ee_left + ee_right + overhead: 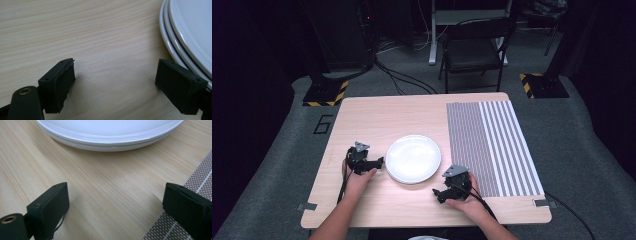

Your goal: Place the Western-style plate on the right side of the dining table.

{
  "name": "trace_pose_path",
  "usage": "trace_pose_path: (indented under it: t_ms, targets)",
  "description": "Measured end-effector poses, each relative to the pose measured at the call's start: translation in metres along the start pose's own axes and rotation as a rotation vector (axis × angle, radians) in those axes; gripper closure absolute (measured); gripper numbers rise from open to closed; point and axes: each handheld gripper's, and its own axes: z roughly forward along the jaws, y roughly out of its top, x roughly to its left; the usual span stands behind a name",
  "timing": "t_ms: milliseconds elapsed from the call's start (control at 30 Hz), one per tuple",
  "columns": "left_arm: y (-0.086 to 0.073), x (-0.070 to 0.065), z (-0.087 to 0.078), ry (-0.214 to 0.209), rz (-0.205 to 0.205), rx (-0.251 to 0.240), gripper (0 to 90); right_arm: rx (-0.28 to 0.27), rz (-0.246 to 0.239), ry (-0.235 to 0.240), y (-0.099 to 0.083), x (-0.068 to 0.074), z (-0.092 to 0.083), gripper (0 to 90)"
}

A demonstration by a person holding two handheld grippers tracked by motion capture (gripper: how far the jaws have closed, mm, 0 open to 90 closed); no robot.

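I see nothing moved yet: the stacked plates (413, 158) sit mid-bench, touched by neither gripper. My left gripper (378, 162) and right gripper (438, 194) flank them, jaws wide and empty. Gripping and lifting remain.

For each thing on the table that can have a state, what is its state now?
Stack of white plates: stacked, empty, flat on the table, not gripped.
Striped placemat: spread flat, nothing on it.
Left hand-held gripper: open, empty, beside the plates' rim.
Right hand-held gripper: open, empty, facing the plates, one jaw over the placemat's edge.
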Motion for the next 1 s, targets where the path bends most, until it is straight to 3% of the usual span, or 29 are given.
trace_pose_path:
  t_ms: [1000]
  targets:
    - [-0.0002, -0.0001, 0.0002, 0.001, -0.007, -0.007, 16.2, 0.001, -0.004, -0.006, 0.0008, 0.0006, 0.0012, 5.1]
